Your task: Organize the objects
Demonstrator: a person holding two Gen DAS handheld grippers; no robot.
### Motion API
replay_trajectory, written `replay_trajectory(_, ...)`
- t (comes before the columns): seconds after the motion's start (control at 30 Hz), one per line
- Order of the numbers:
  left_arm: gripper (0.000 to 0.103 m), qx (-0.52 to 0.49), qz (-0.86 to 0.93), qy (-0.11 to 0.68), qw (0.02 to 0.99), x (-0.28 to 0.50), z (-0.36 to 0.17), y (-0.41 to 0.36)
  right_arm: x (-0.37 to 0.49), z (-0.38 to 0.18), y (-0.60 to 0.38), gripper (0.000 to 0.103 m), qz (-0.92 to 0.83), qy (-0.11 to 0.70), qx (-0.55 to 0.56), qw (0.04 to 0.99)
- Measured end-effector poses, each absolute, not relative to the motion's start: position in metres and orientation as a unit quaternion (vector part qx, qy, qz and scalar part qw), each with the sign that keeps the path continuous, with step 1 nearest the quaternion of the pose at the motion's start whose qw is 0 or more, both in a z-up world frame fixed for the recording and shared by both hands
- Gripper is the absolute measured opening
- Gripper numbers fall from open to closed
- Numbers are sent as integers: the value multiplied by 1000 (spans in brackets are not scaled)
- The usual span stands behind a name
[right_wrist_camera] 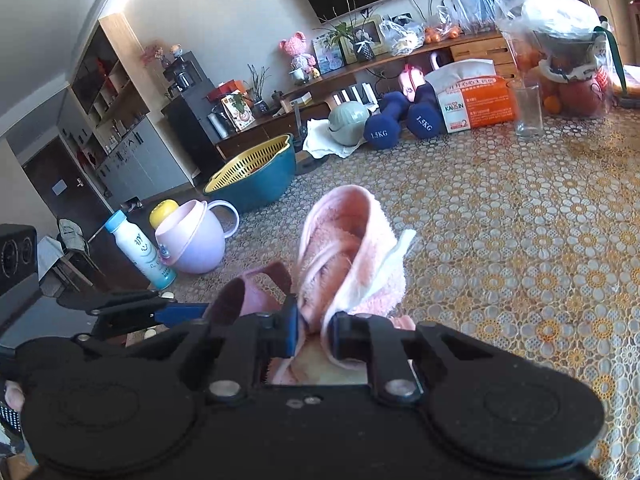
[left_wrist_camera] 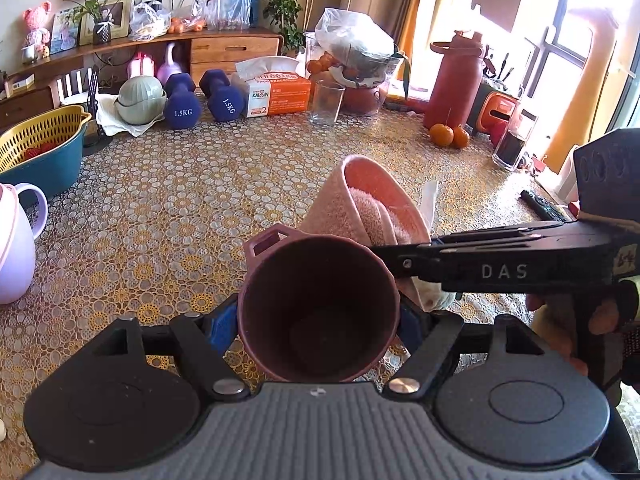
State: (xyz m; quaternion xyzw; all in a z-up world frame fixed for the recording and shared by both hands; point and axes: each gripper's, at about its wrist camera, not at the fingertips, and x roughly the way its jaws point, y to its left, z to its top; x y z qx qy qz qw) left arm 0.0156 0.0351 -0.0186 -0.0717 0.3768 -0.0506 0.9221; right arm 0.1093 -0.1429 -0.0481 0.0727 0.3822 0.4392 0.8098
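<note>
A: What have the fingers got?

B: The left gripper clamps a brown cup, mouth facing the camera, above the counter. The right gripper pinches a pink towel.

A: Where is the towel from the cup?

B: Just behind it, touching its rim and standing up folded. Beyond the cup, well apart, sit two blue dumbbells.

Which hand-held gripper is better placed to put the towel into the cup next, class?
Right. The right hand-held gripper is shut on the pink towel, just beyond the cup's rim. The left hand-held gripper is occupied clamping the mauve cup, mouth open.
</note>
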Motion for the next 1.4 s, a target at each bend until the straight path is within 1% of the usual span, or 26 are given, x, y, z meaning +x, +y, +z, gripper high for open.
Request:
replay_trajectory(0.2, 78, -61, -49, 382, 921, 21, -17, 32, 110, -63, -151, 15, 423, 402, 49, 811)
replay_trajectory(0.4, 78, -41, -38, 398, 916, 36, -14, 22, 87, -51, -181, 13, 380, 359, 15, 852)
replay_trajectory(0.57, 79, 8, -39, 406, 913, 44, -13, 4, 75, -43, -208, 13, 374, 347, 38, 859)
replay_trajectory(0.73, 79, 34, -45, 407, 912, 44, -14, -4, 69, -45, -215, 13, 372, 350, 57, 858)
replay_trajectory(0.83, 83, 44, -51, 404, 912, 42, -14, -4, 65, -46, -216, 13, 375, 351, 60, 856)
replay_trajectory(0.87, 83, 52, -52, 400, 914, 41, -13, -4, 64, -47, -216, 13, 375, 351, 60, 856)
replay_trajectory(0.97, 84, 89, -62, 384, 917, 35, -8, -7, 61, -48, -218, 14, 376, 351, 64, 855)
replay_trajectory(1.03, 87, 114, -72, 374, 918, 32, -5, -8, 62, -47, -220, 14, 376, 351, 69, 855)
replay_trajectory(1.3, 88, 213, -121, 342, 907, 30, 2, -13, 60, -47, -221, 14, 379, 351, 71, 853)
replay_trajectory(1.4, 90, 247, -154, 344, 893, 34, 1, -16, 59, -46, -221, 14, 379, 351, 71, 853)
